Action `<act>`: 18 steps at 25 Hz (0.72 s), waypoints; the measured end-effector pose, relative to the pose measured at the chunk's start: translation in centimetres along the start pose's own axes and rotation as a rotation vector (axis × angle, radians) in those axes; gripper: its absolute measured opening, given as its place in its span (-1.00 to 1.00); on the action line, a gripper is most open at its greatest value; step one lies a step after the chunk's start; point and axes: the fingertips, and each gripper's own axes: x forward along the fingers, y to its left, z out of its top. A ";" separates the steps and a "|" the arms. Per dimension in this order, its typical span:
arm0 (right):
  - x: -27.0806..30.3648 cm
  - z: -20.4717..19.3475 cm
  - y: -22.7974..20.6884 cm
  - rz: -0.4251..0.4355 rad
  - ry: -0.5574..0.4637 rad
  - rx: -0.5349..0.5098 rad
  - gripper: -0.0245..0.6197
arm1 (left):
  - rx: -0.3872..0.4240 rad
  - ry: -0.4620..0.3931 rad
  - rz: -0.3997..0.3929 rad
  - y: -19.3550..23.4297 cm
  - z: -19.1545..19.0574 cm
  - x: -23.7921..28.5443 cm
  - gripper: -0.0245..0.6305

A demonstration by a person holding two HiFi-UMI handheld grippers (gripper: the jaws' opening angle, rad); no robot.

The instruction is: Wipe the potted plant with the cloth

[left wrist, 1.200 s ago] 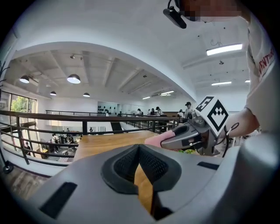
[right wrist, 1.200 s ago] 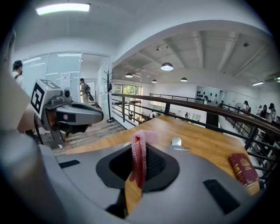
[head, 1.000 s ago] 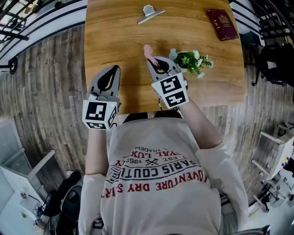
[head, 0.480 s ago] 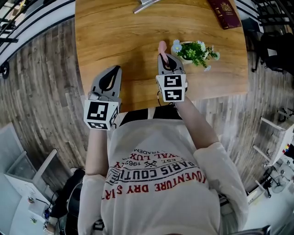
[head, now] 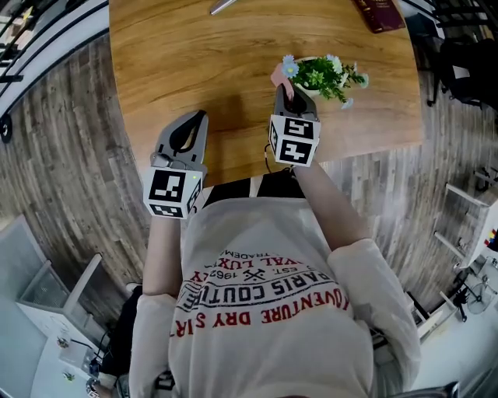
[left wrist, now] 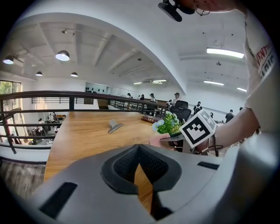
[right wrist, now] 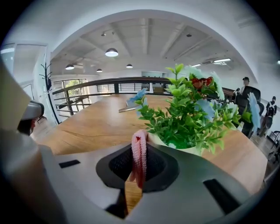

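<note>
white pot [right wrist: 186, 149], plant [right wrist: 183, 116] inside, pink cloth [right wrist: 139, 154] beside

Book [head: 380, 12], clip [head: 221, 7] cut by top edge; pot [right wrist: 191, 149] mostly under foliage [right wrist: 183, 116].

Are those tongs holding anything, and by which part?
The right tongs pinch a pink cloth by a bunched fold, one end poking past the tips. The left tongs are shut and empty.

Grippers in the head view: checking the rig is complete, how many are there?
2. The left gripper is over the table near its front edge; the right gripper is beside the potted plant, holding the pink cloth.
</note>
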 end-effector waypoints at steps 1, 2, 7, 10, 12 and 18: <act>-0.1 -0.1 -0.2 -0.003 -0.001 0.016 -0.79 | 0.004 0.003 -0.004 -0.2 0.0 0.1 -0.88; -0.1 -0.2 -0.4 -0.004 0.000 0.035 -0.79 | 0.006 0.004 -0.008 -0.3 0.0 0.2 -0.88; -0.6 -0.9 -1.3 -0.012 0.014 0.163 -0.79 | 0.007 0.008 -0.034 -1.1 -0.2 0.9 -0.88; -1.0 -1.4 -1.5 -0.017 0.023 0.197 -0.79 | 0.007 0.017 -0.051 -1.6 -0.5 1.1 -0.88; -1.2 -1.7 -1.7 -0.020 0.026 0.211 -0.79 | 0.005 0.019 -0.057 -1.8 -0.6 1.3 -0.88; -1.8 -2.6 -2.5 -0.028 0.037 0.280 -0.79 | 0.003 0.018 -0.079 -2.3 -0.8 2.0 -0.88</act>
